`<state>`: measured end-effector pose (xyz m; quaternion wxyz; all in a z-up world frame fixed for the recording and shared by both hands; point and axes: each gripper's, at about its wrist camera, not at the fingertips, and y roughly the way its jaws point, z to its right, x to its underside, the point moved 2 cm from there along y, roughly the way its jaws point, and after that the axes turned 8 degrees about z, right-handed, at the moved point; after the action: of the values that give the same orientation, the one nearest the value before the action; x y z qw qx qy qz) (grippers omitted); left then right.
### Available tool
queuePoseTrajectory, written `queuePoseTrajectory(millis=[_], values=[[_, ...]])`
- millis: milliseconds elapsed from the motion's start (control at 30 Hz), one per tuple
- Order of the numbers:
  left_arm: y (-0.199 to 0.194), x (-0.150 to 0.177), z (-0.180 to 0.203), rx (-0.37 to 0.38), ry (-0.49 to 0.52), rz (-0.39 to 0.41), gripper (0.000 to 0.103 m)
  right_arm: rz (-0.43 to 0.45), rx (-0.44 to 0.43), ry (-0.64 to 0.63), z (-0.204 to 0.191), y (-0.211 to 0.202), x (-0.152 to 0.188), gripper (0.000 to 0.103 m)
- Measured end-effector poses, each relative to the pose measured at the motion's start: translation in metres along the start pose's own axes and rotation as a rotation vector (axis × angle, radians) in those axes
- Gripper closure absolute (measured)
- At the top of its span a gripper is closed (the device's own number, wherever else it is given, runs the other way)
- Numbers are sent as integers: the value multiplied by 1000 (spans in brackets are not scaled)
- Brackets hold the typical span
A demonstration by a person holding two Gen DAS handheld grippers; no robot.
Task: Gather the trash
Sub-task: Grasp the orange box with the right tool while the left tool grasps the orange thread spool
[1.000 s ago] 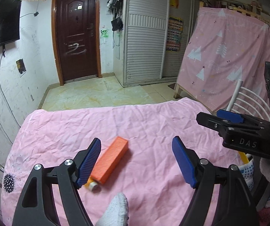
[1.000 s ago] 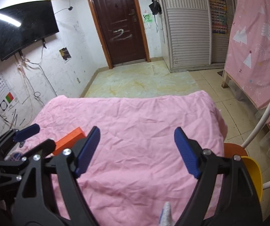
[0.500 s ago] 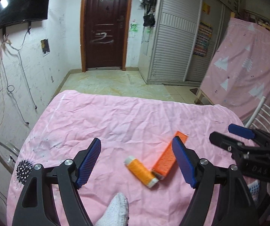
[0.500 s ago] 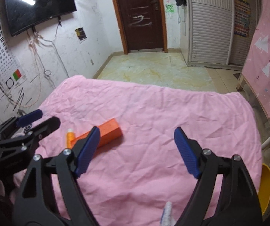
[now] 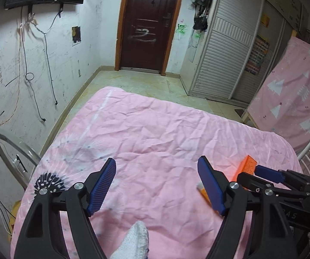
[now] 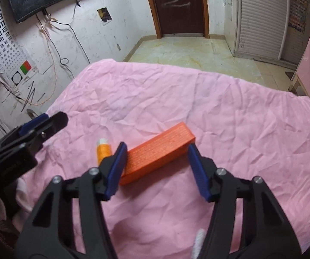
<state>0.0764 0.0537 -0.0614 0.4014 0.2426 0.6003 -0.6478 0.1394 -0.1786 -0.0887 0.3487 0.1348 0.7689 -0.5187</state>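
1. The left tool hovers low with its blue-padded fingers spread wide, gripping nothing.
2. The right tool also stands open, fingers parted.
3. A white-gloved fingertip shows beneath the left tool.

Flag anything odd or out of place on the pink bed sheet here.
Two stray items lie on the wrinkled pink sheet: an orange box lying askew, and a small orange bottle tipped on its side beside it. Neither looks damaged; nothing is spilled.

I am counting on the pink sheet: one orange box, one small orange bottle. I am seeing two grippers, left and right.
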Motion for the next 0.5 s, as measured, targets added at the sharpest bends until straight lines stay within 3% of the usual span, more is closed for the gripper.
queuePoseTrajectory(millis=[367, 500], values=[[6, 4, -12, 6, -26, -10, 34, -51, -9, -63, -29, 25, -2, 61], [6, 6, -14, 13, -28, -12, 34, -50, 8, -104, -35, 27, -2, 80]])
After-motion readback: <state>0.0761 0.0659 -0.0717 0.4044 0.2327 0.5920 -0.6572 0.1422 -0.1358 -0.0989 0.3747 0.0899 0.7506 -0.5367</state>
